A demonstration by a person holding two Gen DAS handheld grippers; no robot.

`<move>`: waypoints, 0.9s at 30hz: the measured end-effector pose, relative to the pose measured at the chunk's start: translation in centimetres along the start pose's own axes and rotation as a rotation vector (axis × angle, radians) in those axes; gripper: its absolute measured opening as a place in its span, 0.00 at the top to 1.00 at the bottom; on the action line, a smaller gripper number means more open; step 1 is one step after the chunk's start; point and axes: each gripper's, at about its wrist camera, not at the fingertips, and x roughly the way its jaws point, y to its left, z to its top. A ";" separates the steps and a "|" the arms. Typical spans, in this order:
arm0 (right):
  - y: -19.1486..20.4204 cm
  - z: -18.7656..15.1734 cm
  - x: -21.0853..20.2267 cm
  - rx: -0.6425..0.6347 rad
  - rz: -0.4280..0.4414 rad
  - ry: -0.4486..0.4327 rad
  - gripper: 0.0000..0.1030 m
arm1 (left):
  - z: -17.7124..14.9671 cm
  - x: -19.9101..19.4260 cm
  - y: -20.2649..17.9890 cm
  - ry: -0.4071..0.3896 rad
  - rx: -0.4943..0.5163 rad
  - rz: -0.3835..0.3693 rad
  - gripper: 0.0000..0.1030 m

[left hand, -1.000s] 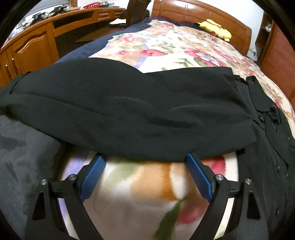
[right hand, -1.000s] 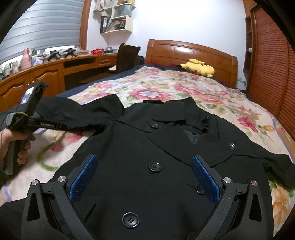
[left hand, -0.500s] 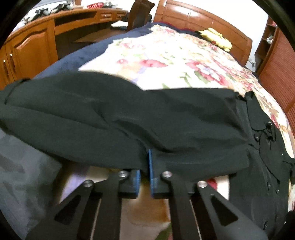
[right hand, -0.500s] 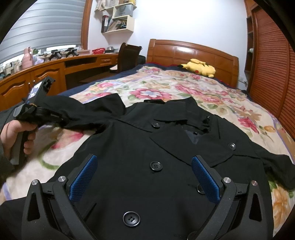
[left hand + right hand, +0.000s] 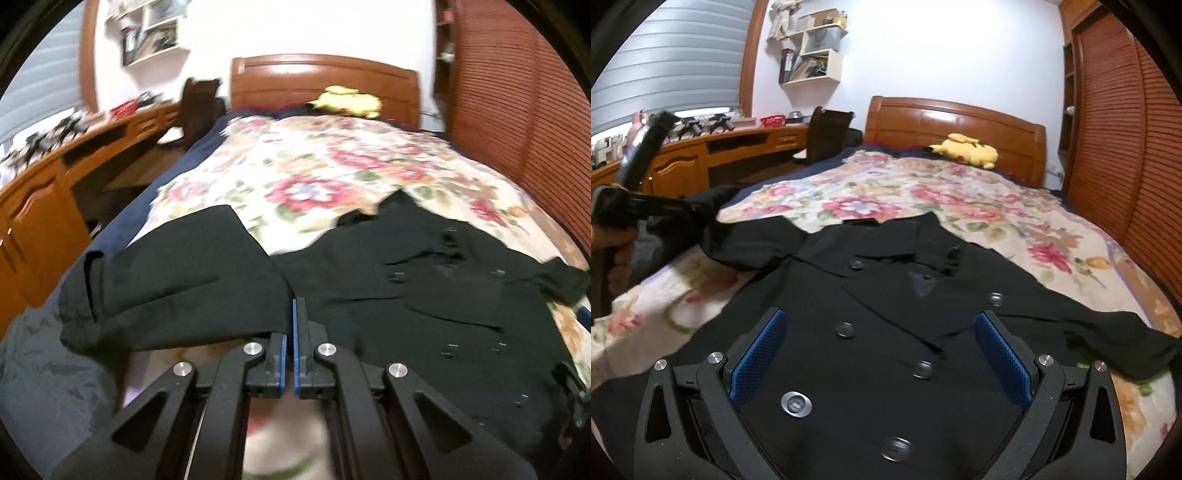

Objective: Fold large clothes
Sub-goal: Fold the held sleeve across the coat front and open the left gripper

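A floral-quilted bed carries the black coat spread button-side up across its near half. The left gripper has its fingers pinched on the coat's left sleeve, lifted off the quilt; the right gripper hovers with fingers wide over the front. The thin pinch could slip, dropping the sleeve crooked. Blur hides the bite's depth; the hem is cut off.
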 end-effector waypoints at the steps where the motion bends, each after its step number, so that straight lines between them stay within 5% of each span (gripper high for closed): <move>1: -0.7 -0.1 -0.3 0.001 -0.008 -0.001 0.00 | 0.2 -0.5 -1.0 -0.006 0.018 -0.010 1.00; 9: -3.9 -0.1 -1.9 0.022 -0.053 -0.008 0.00 | 0.9 -2.9 -8.8 -0.007 0.126 -0.092 1.00; 19: -6.5 0.4 -2.4 0.088 -0.020 -0.006 0.00 | -0.1 -2.9 -13.0 0.022 0.178 -0.046 0.99; 27: -6.9 0.7 -3.7 0.100 -0.002 -0.027 0.00 | -2.8 -3.0 -13.3 0.065 0.171 -0.108 0.77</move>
